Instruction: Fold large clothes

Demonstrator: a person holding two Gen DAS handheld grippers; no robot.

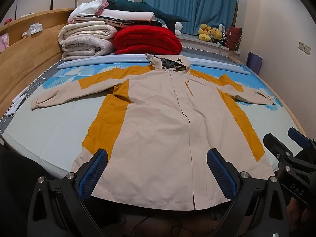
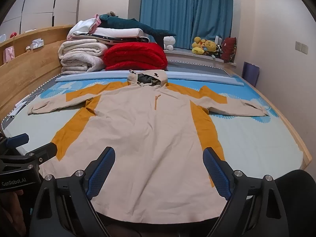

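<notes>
With the jacket [image 1: 158, 122] spread flat, hood toward the bed's [image 1: 39, 130] head and hem at its near edge, and both the left gripper [image 1: 158, 169] and right gripper [image 2: 159, 169] held wide open and empty above the hem, only one layer could be pinched, so bunching is risked.

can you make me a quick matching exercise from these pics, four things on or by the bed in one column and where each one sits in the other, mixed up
Things:
1. jacket
2. red blanket
3. yellow plush toys
4. blue plush shark

Places:
A. on top of the folded stack at the far left of the bed
B. spread flat on the bed, sleeves out to both sides
C. on the ledge below the blue curtain
D. folded on the bed just behind the jacket's hood

Pairs: 1-B, 2-D, 3-C, 4-A
</notes>
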